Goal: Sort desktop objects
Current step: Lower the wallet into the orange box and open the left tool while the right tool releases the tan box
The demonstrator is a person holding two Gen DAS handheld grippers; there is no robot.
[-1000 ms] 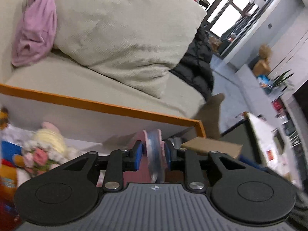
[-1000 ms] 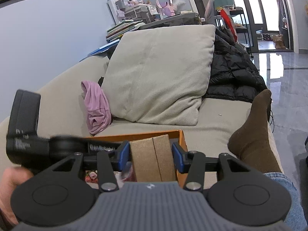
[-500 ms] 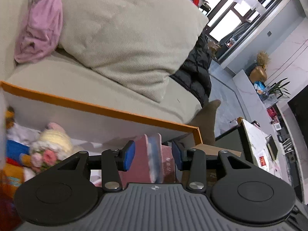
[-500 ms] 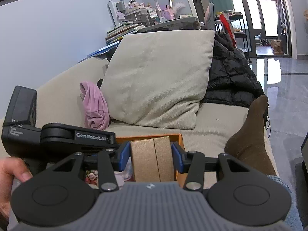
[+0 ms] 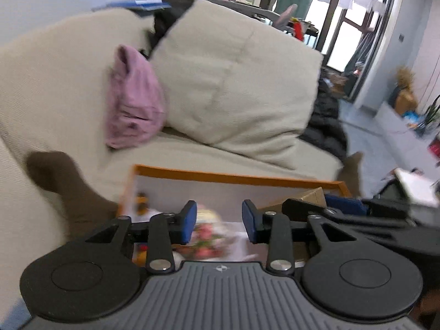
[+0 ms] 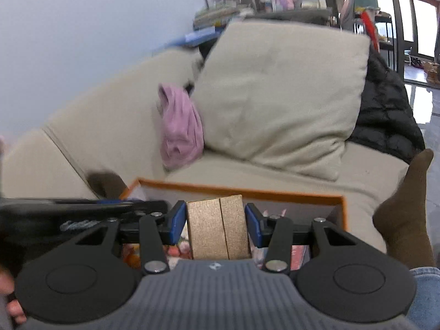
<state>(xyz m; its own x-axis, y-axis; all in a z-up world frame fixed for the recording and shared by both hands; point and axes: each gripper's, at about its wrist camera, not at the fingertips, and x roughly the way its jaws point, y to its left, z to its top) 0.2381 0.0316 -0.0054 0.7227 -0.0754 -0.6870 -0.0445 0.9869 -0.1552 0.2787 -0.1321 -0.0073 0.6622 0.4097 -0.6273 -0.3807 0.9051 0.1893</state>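
The gold-brown cardboard box (image 6: 217, 227) sits clamped in our right gripper (image 6: 214, 227), above the orange-rimmed storage box (image 6: 247, 189) on the sofa. Our left gripper (image 5: 219, 221) hangs empty, jaws apart. Released tilted, the box could catch the rim or crush the flowered toy (image 5: 209, 236) below.

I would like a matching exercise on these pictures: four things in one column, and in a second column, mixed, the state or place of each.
Things:
1. left gripper
2. right gripper
3. pink cloth
4. orange-rimmed box

States or places:
a. lies against the sofa back, beside the big cushion
b. open, nothing between its fingers
c. sits on the sofa seat with toys inside
d. holds a gold box

Pairs: 1-b, 2-d, 3-a, 4-c
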